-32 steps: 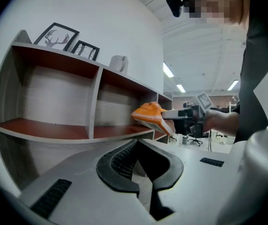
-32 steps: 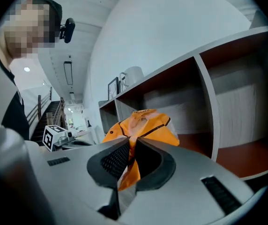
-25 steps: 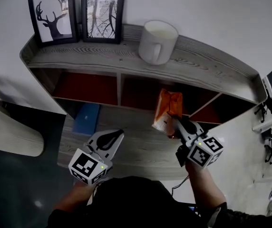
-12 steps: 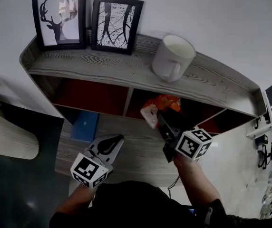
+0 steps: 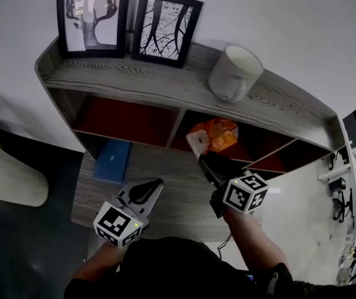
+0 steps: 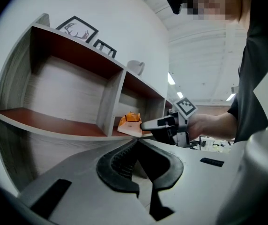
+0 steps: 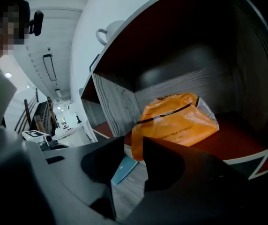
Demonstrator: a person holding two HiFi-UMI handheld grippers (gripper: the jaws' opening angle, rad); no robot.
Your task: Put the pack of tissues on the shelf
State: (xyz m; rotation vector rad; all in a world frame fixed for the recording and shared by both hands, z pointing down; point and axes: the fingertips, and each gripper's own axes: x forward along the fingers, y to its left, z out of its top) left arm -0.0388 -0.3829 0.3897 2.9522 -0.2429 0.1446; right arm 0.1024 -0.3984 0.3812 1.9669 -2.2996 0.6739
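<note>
The orange pack of tissues (image 5: 214,134) lies on the red floor of the shelf's (image 5: 134,86) middle compartment, its clear end toward me. My right gripper (image 5: 201,159) sits just in front of it. In the right gripper view the pack (image 7: 176,121) lies just beyond the tips of my right gripper (image 7: 133,142). Its jaws have just been opening; they stand apart and nothing is between them. My left gripper (image 5: 145,189) hangs low at the left over the lower wooden board, shut and empty. The left gripper view shows the pack (image 6: 130,120) with the right gripper (image 6: 148,124) beside it.
On top of the shelf stand two framed pictures (image 5: 94,14) (image 5: 165,27) and a white mug (image 5: 235,73). A blue flat thing (image 5: 112,161) lies on the lower board under the left compartment. A pale round object (image 5: 10,176) stands at the far left.
The right gripper carried the pack up and into the middle compartment, then its jaws parted and the pack lies free. The left gripper hardly shifted.
</note>
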